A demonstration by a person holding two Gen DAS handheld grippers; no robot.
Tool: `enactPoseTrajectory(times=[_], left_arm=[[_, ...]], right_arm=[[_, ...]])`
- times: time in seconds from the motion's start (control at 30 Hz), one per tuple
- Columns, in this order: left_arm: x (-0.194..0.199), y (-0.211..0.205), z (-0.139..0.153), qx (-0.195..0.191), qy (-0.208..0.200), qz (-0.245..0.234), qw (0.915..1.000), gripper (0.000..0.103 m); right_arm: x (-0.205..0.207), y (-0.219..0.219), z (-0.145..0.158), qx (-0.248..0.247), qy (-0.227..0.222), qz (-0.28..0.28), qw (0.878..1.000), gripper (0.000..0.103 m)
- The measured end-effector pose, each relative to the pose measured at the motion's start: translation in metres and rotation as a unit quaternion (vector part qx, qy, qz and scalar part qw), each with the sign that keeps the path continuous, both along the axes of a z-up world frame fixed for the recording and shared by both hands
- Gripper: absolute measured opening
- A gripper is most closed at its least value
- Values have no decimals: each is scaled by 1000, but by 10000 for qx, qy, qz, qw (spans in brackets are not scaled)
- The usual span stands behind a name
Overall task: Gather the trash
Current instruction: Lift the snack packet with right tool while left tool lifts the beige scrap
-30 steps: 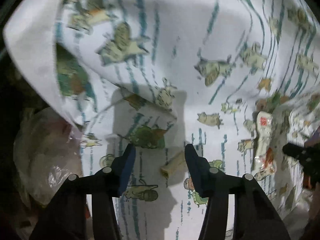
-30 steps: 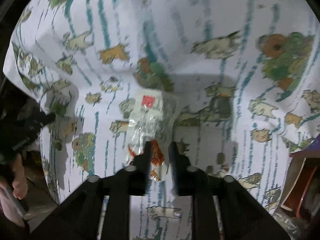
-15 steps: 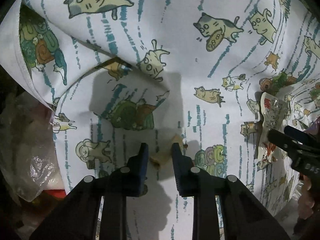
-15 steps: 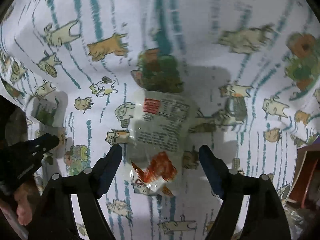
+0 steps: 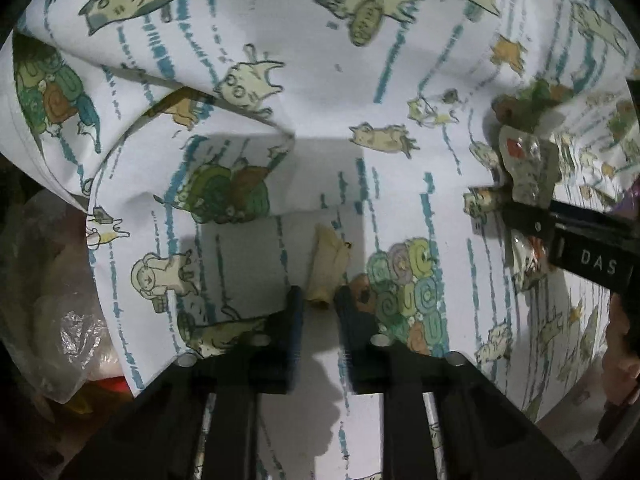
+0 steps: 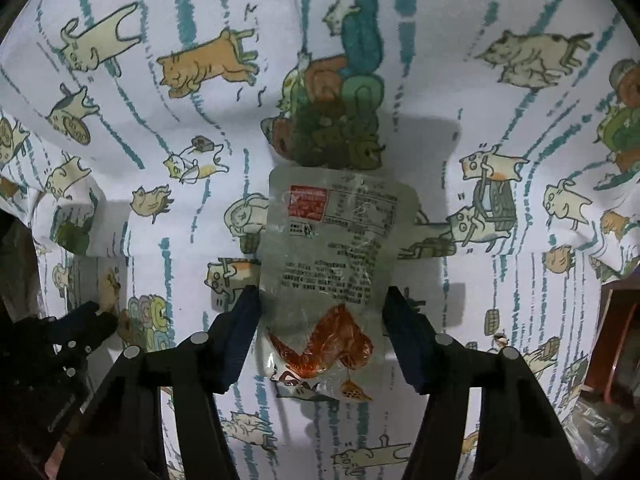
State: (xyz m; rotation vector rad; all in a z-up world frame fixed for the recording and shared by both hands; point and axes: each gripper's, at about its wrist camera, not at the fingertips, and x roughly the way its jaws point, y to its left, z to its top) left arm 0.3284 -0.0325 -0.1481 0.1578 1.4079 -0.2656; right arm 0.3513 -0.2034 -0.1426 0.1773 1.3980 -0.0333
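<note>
A small crumpled tan scrap (image 5: pixel 326 264) lies on the cat-print sheet (image 5: pixel 400 60). My left gripper (image 5: pixel 319 304) points down over it. Its jaws are closing, with the scrap's near end between the tips and a thin gap on each side. A clear snack wrapper (image 6: pixel 332 248) with a red label and orange print lies flat between the fingers of my right gripper (image 6: pixel 322 312). Those jaws are closing too and stand at the wrapper's edges without squeezing it. Each gripper shows in the other's view: right gripper (image 5: pixel 560 232), left gripper (image 6: pixel 80 332).
The sheet has a raised fold (image 5: pixel 180 100) to the left. Beyond its left edge sits a clear plastic bag (image 5: pixel 60 320) with stuff in it. A red-brown box (image 6: pixel 616 320) and more plastic (image 6: pixel 592 432) lie off the sheet's right edge. A hand (image 5: pixel 624 352) holds the right gripper.
My left gripper sank toward the scrap and its jaws narrowed around it. My right gripper spread its jaws wide, came down over the wrapper, then began narrowing.
</note>
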Motion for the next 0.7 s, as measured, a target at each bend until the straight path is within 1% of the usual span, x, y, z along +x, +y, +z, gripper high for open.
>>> enactPoseTrajectory(times=[0.03,0.07,0.13,0.17,0.23,0.3,0.37,0.43,0.53,0.67,0.7], left_arm=[[-2,-4,1,83,-63,1,9999,16],[-4,-7,8,186,-196,22,9996,16],[-7,-13,20,15,-313,4,9995,15],[-9,-14,31,-184,-390,12,9991,15],[-14,-15,47,-366,-545,53,9978,15],[-19,-17,66,-563,-864,72,9946,15],[-23,-20,83,-698,-1265,-17,9895,15],[-31,-7,94,-670,-1580,43,9852,15],[-32,2,109,-524,-1951,525,9780,15],[-37,17,127,-633,-2263,811,9686,15],[-38,17,131,-678,-2353,817,9661,15]], right_arm=[[-2,-3,4,43,17,7,10000,60],[-4,-4,4,108,30,-2,9999,60],[-10,-2,7,256,-17,-37,9997,60],[-14,-5,7,256,-84,-28,9996,60],[-18,-8,20,156,-298,64,9994,60],[-24,-13,31,139,-517,145,9985,60],[-29,-18,41,343,-723,167,9967,60],[-35,-23,52,656,-851,167,9941,60],[-44,-32,67,1060,-1033,202,9888,60],[-56,-37,88,1065,-1464,414,9826,61],[-60,-37,93,1036,-1571,473,9810,61]])
